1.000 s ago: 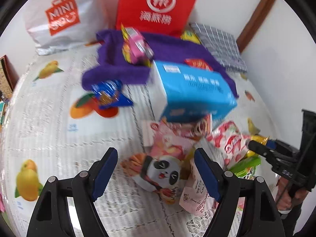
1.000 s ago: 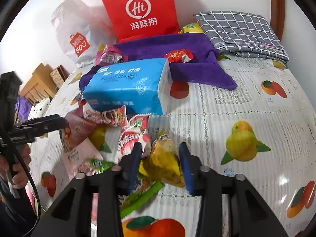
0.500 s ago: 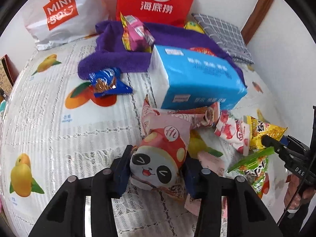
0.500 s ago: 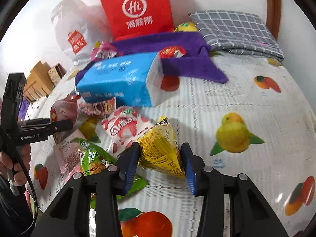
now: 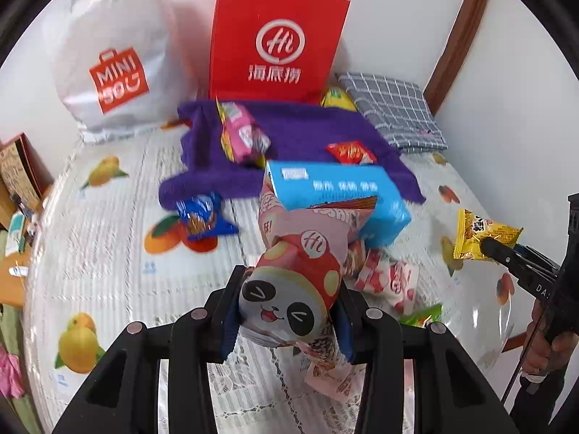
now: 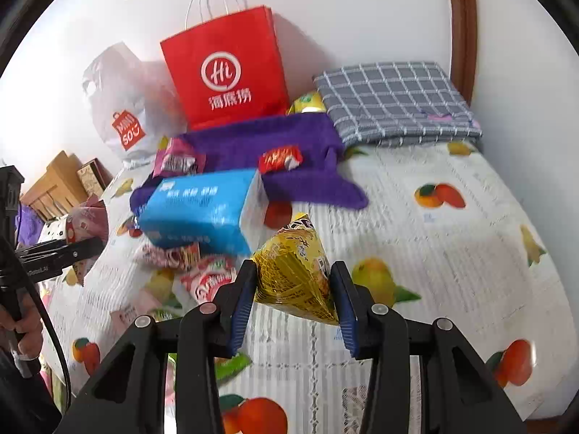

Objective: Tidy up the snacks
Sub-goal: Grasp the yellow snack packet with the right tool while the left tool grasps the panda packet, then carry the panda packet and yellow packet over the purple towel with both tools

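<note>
Left hand-held gripper (image 5: 286, 320): pinching the pink-and-red foil snack bag printed with a panda face (image 5: 293, 289), holding it clear of the bench in front of the blue tissue pack (image 5: 336, 195).
Right hand-held gripper (image 6: 294, 298): pinching the yellow crinkly snack packet (image 6: 295, 271), carrying it just to the right of the blue tissue pack.
Progress: looking early; two snacks are being carried, none can be seen sitting in a sorted place yet.
Left to sort: a pink-and-white sweet packet (image 5: 389, 278) and a green wrapper (image 5: 423, 314) are lying in front of the tissue pack; a blue wrapped snack (image 5: 199, 213) is lying to its left; a pink packet (image 5: 240, 135) and a small red packet (image 5: 349, 152) are resting behind it on the purple towel (image 5: 307, 126).
Surroundings: a red paper carrier bag (image 5: 275, 39) and a white plastic shopping bag (image 5: 115, 54) are standing behind the tissue pack against the wall; a grey checked folded cloth (image 5: 394, 112) is lying behind and to its right.
Obstruction: the tissue pack is sitting amid the snacks, partly covering those at its front edge.
</note>
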Demonstrator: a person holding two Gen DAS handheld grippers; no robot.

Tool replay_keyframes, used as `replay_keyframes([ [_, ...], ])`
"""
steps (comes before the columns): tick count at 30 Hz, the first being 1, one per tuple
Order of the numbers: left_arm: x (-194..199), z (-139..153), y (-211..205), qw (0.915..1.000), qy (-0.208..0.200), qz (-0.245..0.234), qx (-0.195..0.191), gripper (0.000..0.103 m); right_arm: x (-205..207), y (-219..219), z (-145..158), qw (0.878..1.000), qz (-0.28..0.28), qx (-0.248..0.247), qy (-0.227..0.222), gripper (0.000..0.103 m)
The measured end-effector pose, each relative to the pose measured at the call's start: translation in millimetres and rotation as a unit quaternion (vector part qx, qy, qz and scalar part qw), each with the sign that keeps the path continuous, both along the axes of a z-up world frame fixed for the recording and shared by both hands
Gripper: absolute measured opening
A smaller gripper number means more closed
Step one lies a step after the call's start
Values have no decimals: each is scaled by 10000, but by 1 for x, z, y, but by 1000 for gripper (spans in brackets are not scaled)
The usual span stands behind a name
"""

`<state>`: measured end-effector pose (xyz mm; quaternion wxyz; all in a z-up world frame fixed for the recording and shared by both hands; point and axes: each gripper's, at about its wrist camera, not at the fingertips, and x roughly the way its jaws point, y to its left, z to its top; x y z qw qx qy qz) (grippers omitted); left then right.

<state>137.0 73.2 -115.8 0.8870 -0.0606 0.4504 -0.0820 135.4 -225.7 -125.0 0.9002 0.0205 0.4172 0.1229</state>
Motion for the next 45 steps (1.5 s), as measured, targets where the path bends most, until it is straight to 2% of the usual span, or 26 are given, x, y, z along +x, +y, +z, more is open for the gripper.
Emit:
replay_keyframes([
  [6, 7, 18, 1, 9998, -191, 28, 61, 41, 8, 4, 16, 9999, -66, -15, -157, 42],
  [22, 34, 39, 11, 9991, -418, 25, 10, 41, 45, 13, 36, 9991, -245, -141, -308, 42],
  [45, 83, 43, 24, 9989, -431, 187, 8, 41, 95, 39, 38, 9991, -50, -120, -400, 42],
])
